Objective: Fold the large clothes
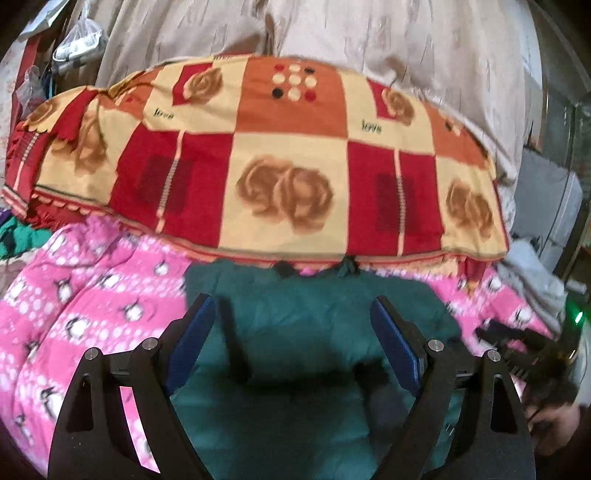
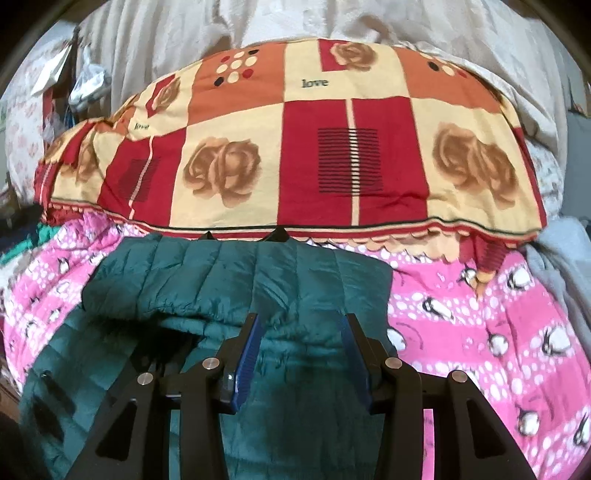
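A teal quilted jacket (image 2: 236, 273) lies folded on a pink penguin-print blanket (image 2: 461, 325), its far edge against a patchwork pillow. In the left wrist view the same jacket (image 1: 303, 314) fills the lower middle. My left gripper (image 1: 293, 314) hangs over it with its jaws wide apart, nothing between the blue pads (image 1: 192, 339), and finger shadows fall on the cloth. My right gripper (image 2: 301, 325) hovers above the jacket's near part, jaws partly apart; the pads (image 2: 245, 362) press on nothing. At the right edge of the left wrist view shows the right gripper (image 1: 517, 343), held by a hand (image 1: 554, 421).
A big pillow (image 1: 280, 155) in red, orange and cream squares with roses lies across the far side of the bed. Behind the pillow (image 2: 295, 147) hangs a beige curtain (image 2: 258, 22). Bags and clutter (image 1: 74, 44) stand at the far left; grey cloth (image 1: 535, 280) lies at the right.
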Demonstrator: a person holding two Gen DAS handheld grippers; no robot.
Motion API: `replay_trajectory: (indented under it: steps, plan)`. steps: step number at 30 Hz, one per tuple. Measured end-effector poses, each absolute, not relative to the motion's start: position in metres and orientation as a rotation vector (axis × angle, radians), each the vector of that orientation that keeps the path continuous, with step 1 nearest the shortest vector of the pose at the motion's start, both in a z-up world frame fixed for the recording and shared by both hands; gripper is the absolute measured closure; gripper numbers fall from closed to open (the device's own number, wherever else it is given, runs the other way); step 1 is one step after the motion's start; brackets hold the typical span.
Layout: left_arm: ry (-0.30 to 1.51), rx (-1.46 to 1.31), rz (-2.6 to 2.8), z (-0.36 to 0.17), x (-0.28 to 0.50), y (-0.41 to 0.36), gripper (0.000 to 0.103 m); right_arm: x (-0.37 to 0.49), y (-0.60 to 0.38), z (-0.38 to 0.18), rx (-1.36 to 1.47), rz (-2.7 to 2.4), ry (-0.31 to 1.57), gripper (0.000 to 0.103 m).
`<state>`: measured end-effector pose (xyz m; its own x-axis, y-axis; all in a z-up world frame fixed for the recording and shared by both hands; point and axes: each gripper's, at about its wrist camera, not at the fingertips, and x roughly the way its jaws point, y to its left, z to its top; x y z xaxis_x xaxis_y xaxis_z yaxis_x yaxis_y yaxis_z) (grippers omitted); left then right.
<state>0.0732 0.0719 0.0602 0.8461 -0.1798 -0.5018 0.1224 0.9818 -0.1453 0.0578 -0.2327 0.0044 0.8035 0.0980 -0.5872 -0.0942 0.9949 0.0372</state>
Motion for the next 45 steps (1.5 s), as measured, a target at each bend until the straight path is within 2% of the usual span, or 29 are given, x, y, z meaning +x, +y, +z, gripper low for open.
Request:
replay_trajectory:
  steps: [5, 11, 16, 21, 30, 45]
  plan:
    - [0.642, -0.046, -0.099, 0.031, 0.043, 0.087, 0.017, 0.04, -0.24, 0.007, 0.043, 0.105, 0.634, 0.06]
    - [0.67, -0.038, -0.074, 0.011, 0.007, 0.118, 0.017, 0.006, -0.247, 0.012, 0.051, 0.113, 0.614, 0.06]
    - [0.731, -0.17, -0.047, -0.006, -0.001, 0.151, 0.017, -0.019, -0.26, 0.015, 0.006, 0.084, 0.609, 0.06]
    - [0.709, -0.162, -0.044, -0.008, -0.008, 0.158, 0.017, -0.043, -0.279, 0.01, -0.008, 0.058, 0.617, 0.06]
    - [0.714, -0.16, 0.012, -0.006, -0.017, 0.172, 0.017, -0.074, -0.312, -0.032, 0.081, 0.018, 0.663, 0.06]
    - [0.742, -0.144, -0.008, -0.033, -0.022, 0.181, 0.017, -0.089, -0.306, -0.028, 0.095, 0.112, 0.614, 0.06]
